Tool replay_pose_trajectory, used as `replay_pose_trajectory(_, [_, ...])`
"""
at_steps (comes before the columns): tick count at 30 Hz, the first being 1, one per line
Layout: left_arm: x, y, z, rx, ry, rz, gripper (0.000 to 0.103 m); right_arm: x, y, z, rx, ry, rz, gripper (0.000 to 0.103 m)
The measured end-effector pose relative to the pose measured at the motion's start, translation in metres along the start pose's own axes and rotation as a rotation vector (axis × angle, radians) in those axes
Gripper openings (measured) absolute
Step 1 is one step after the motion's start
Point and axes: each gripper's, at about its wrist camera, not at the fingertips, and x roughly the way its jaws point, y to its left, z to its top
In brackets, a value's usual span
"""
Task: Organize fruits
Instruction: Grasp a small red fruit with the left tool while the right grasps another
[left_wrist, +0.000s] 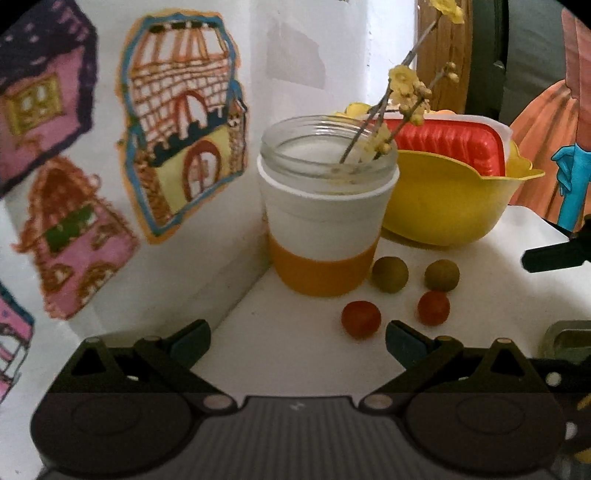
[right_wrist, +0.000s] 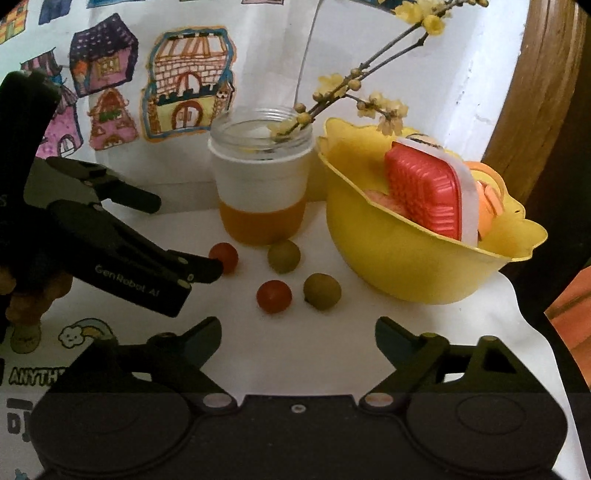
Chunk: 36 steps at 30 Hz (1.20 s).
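Two red cherry tomatoes (left_wrist: 361, 319) (left_wrist: 433, 307) and two green round fruits (left_wrist: 389, 274) (left_wrist: 441, 274) lie on the white table in front of a yellow bowl (left_wrist: 443, 206). In the right wrist view the tomatoes (right_wrist: 224, 256) (right_wrist: 274, 296) and green fruits (right_wrist: 283, 255) (right_wrist: 322, 290) lie left of the bowl (right_wrist: 406, 266). My left gripper (left_wrist: 297, 341) is open and empty, just short of the near tomato. It shows in the right wrist view (right_wrist: 184, 236), open beside the far tomato. My right gripper (right_wrist: 297, 338) is open and empty.
A glass jar (left_wrist: 327, 206) in a white and orange sleeve holds a flowering twig (left_wrist: 406, 88). The bowl holds a red ridged box (right_wrist: 424, 195) and orange items. A wall with house drawings (left_wrist: 181, 122) stands behind and left.
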Motion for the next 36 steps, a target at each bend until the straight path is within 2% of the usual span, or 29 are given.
replay_pose_trajectory(8, [0.024,-0.01,0.005,-0.014,0.022,-0.028,0.102,0.014,0.003,0.005,-0.067,0.0,0.021,0.071])
replay_pose_trajectory(14, [0.029,-0.014,0.008,-0.003,0.009,-0.037,0.094,0.025,0.005,0.007,-0.08,-0.001,0.037,0.054])
replay_pose_trajectory(17, [0.027,-0.013,0.008,-0.01,0.006,-0.059,0.088,0.03,0.003,0.008,-0.075,0.005,0.046,0.048])
replay_pose_trajectory(26, [0.019,-0.012,0.003,-0.007,0.001,-0.126,0.069,0.045,0.0,0.014,-0.112,0.012,0.106,0.042])
replay_pose_trajectory(32, [0.013,-0.007,0.001,-0.022,0.003,-0.175,0.051,0.053,-0.001,0.018,-0.13,0.002,0.127,0.037])
replay_pose_trajectory(36, [0.012,-0.006,-0.001,-0.032,0.005,-0.199,0.04,0.055,0.001,0.02,-0.144,-0.008,0.136,0.027])
